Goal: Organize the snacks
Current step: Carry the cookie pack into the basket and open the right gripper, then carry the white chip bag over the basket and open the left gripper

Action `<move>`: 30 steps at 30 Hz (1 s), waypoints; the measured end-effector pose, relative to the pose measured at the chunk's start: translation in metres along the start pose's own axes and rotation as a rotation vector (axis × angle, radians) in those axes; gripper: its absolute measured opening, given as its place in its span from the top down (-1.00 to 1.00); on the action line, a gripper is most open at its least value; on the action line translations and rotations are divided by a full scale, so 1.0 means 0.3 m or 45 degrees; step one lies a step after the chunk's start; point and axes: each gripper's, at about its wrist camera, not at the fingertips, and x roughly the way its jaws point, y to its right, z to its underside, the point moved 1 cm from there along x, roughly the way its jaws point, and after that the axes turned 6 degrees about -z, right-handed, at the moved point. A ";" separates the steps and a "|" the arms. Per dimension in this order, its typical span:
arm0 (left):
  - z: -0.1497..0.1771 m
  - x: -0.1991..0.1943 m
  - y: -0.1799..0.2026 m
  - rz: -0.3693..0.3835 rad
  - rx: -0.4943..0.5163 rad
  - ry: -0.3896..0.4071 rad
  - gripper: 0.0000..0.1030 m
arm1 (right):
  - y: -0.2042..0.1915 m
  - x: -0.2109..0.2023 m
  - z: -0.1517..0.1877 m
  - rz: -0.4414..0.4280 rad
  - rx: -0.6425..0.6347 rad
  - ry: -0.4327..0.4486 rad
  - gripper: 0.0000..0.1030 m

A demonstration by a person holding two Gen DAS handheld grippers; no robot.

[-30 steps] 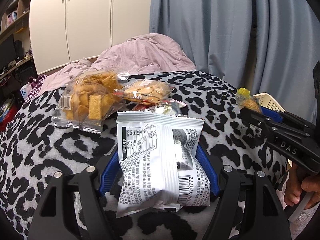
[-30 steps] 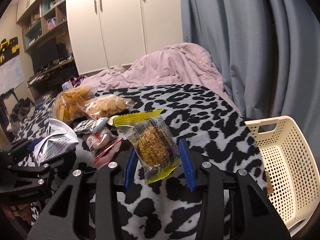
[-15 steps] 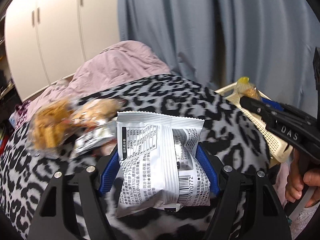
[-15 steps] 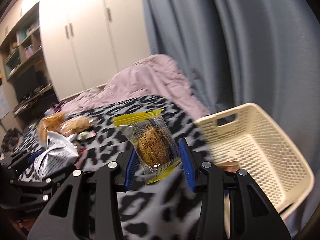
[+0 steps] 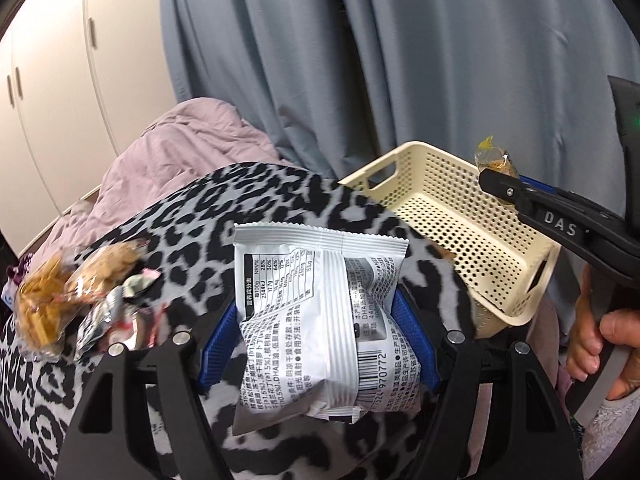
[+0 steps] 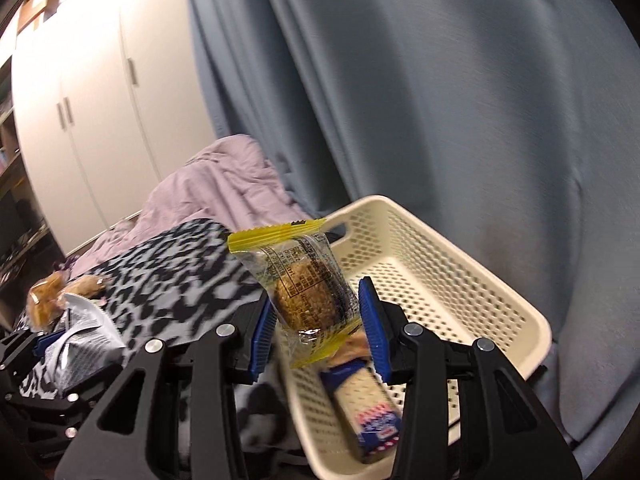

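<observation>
Both grippers have swung away from the snack pile (image 5: 84, 300) toward the bed's right edge, where the cream basket (image 6: 460, 280) sits against the curtain (image 5: 400, 60). My left gripper (image 5: 316, 328) has its fingers clamped on the white snack packet (image 5: 316, 320), over the leopard blanket (image 5: 240, 200) just short of the basket. My right gripper (image 6: 316, 320) grips the yellow-edged cookie packet (image 6: 308, 284) above the basket's near rim; one blue-and-white packet (image 6: 368, 408) lies inside, leaving most of the floor free.

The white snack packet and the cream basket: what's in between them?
Only leopard-print blanket lies between the white snack packet and the cream basket, in the left wrist view.
</observation>
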 end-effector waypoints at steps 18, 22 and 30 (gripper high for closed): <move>-0.081 0.042 0.166 0.042 0.132 0.023 -0.40 | 0.176 0.005 0.078 0.124 0.120 0.004 -0.35; -0.122 0.059 0.229 0.058 0.185 0.047 -0.40 | 0.193 -0.010 0.100 0.137 0.143 0.017 -0.35; -0.177 0.113 0.351 0.101 0.255 0.054 -0.40 | 0.248 -0.077 0.115 0.219 0.186 0.102 -0.36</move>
